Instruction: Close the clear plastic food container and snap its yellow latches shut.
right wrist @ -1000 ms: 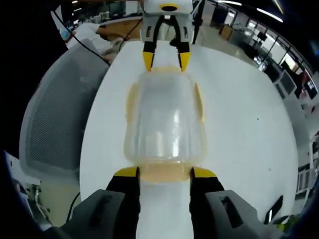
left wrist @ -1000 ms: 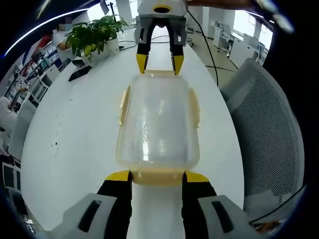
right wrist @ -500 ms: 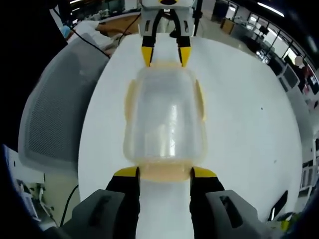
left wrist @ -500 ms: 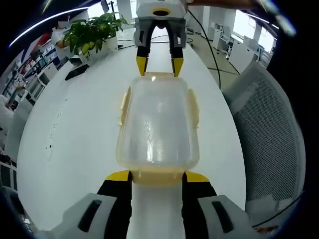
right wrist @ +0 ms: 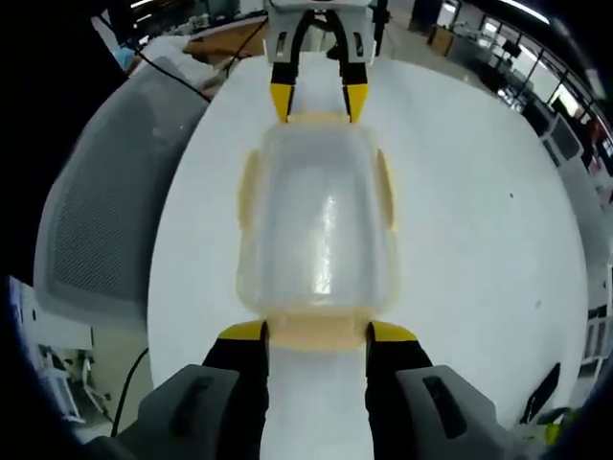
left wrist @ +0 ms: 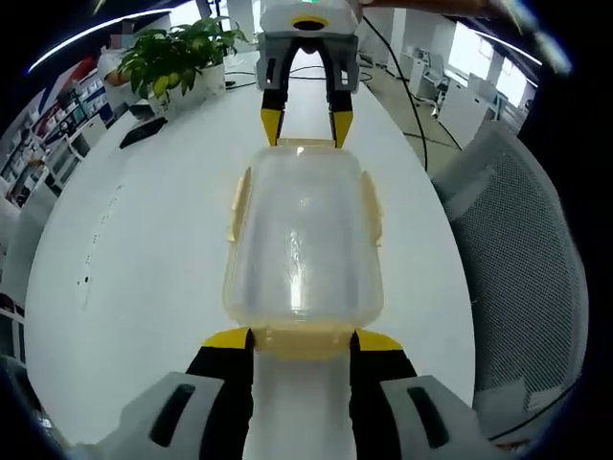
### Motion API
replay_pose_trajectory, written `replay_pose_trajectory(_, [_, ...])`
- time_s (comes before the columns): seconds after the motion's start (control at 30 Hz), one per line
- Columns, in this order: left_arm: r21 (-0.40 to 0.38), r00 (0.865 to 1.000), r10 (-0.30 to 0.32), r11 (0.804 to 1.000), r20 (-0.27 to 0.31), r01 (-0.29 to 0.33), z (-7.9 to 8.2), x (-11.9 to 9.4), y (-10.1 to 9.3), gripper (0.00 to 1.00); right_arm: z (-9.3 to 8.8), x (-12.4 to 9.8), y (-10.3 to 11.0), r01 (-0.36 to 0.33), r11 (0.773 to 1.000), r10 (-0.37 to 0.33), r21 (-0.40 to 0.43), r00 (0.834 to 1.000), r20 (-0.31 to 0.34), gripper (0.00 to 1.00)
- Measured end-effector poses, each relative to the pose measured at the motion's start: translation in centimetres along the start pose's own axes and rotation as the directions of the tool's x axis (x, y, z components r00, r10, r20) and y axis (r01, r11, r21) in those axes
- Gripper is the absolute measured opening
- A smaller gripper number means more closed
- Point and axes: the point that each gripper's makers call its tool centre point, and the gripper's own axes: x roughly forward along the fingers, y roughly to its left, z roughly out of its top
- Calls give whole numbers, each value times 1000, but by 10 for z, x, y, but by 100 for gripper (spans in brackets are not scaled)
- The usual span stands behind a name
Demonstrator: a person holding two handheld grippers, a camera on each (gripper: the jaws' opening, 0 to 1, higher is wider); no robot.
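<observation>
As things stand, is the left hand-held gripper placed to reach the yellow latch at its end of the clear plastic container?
Probably yes: the left hand-held gripper already straddles the yellow end latch of the clear plastic container, with nothing between.

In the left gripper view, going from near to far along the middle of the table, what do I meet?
Left gripper → near latch → container → far latch → right gripper.

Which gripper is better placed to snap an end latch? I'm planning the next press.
Neither clearly: the left gripper and right gripper each straddle an end latch of the container, symmetrically.
</observation>
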Motion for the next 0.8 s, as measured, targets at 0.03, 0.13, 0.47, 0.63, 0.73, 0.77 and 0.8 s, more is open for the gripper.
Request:
replay_pose_trajectory(0.03, [-1, 1000, -2, 1000, 2, 2, 0, 0, 0, 33, -1, 1, 0, 0, 1000, 0, 0, 1000, -3, 35])
replay_pose_trajectory(0.13, [-3, 1000, -4, 1000, 2, 4, 1, 0, 0, 33, -2, 1, -2, -1, 1000, 1, 0, 1000, -6, 36])
replay_pose_trajectory(0.47, [-11, 1000, -13, 1000, 3, 13, 0, 1, 0, 33, -2, 2, -2, -1, 1000, 1, -1, 1000, -11, 36])
replay_pose_trajectory(0.63, [-5, 1000, -4, 1000, -2, 4, -2, 1, 2, 34, -2, 5, -3, 3, 1000, -3, -3, 1000, -15, 37])
replay_pose_trajectory(0.73, [-2, 1000, 0, 1000, -2, 0, -2, 2, 2, 34, -4, 6, -2, 7, 1000, -7, -9, 1000, -15, 37])
replay_pose_trajectory(0.77, [-5, 1000, 2, 1000, -2, -2, -3, 2, 2, 34, -4, 7, -2, 10, 1000, -10, -12, 1000, -16, 37])
replay_pose_trajectory(0.8, [-5, 1000, 2, 1000, -1, -2, -3, 2, 2, 34, -4, 7, -2, 11, 1000, -12, -12, 1000, -17, 37])
